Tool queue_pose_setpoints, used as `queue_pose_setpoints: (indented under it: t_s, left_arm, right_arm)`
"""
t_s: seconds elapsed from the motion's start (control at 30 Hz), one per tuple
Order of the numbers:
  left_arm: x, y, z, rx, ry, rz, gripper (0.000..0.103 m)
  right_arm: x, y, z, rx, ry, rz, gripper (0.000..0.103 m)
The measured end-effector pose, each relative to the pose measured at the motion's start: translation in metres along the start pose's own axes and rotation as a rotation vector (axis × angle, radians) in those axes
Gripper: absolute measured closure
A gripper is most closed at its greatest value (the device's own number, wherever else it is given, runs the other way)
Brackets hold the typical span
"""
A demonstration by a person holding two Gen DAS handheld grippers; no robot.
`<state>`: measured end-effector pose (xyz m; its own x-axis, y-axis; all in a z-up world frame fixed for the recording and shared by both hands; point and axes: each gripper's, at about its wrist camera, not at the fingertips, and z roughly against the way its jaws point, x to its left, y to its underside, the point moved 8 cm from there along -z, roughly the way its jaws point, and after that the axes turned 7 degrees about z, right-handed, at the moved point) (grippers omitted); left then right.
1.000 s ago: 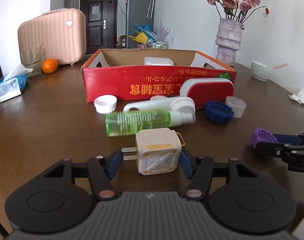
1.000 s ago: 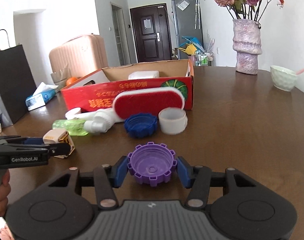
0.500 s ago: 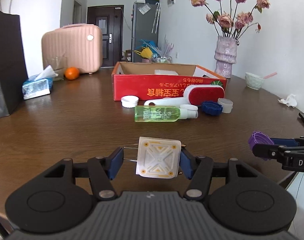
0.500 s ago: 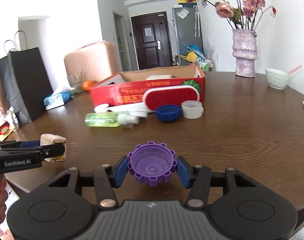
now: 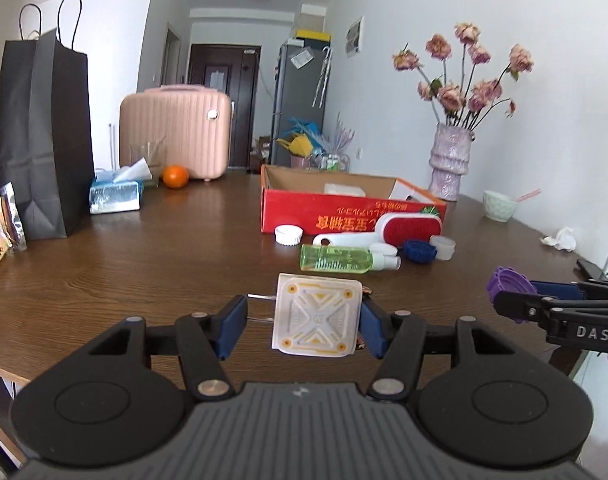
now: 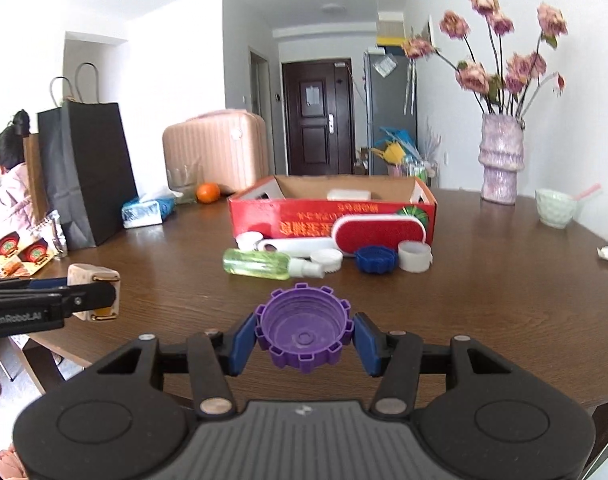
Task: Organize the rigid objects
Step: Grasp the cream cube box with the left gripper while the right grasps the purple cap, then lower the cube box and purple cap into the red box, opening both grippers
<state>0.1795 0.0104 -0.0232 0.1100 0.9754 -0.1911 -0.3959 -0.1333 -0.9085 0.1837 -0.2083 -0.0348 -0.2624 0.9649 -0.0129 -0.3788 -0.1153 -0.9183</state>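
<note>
My left gripper (image 5: 304, 322) is shut on a white cube charger (image 5: 317, 320) with metal prongs on its left side, lifted off the table. A purple ridged cap (image 6: 303, 327) is clamped in my right gripper (image 6: 303, 338), also held in the air; the same purple cap (image 5: 508, 280) shows at the right of the left wrist view. Ahead on the wooden table (image 5: 144, 264) stands a red cardboard box (image 5: 344, 210) with a white item inside. In front of it lie a green bottle (image 5: 340, 258), a red-and-white brush (image 5: 404, 228), a blue cap (image 5: 420, 250) and white caps.
A black paper bag (image 5: 44, 136), a tissue pack (image 5: 114, 196), an orange (image 5: 175, 176) and a pink suitcase (image 5: 176, 136) stand at the left and back. A flower vase (image 5: 450, 164) and a pale bowl (image 5: 500, 206) sit at the right. A person sits at far left.
Both grippers have drawn back from the box and risen, each carrying its object. The box and loose items now look smaller and farther away, and the near table edge shows.
</note>
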Motion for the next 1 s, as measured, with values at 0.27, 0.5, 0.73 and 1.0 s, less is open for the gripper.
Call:
queue_pose_setpoints:
  t_s: [0.27, 0.5, 0.73, 1.0]
  left_arm:
    - [0.006, -0.021, -0.008, -0.026, -0.021, 0.028, 0.043]
    - [-0.003, -0.037, -0.058, 0.016, -0.032, -0.008, 0.043]
    - [-0.017, -0.062, -0.126, 0.042, -0.026, -0.011, 0.043]
    - [-0.022, -0.124, -0.222, 0.003, -0.044, 0.024, 0.043]
  right_arm:
    - [-0.004, -0.008, -0.003, -0.044, 0.01, 0.01, 0.051]
    - [-0.018, -0.003, -0.041, -0.016, -0.003, -0.032, 0.051]
    - [-0.053, -0.017, -0.083, 0.007, 0.012, -0.067, 0.051]
    - [-0.112, -0.085, -0.15, -0.011, -0.017, -0.115, 0.051]
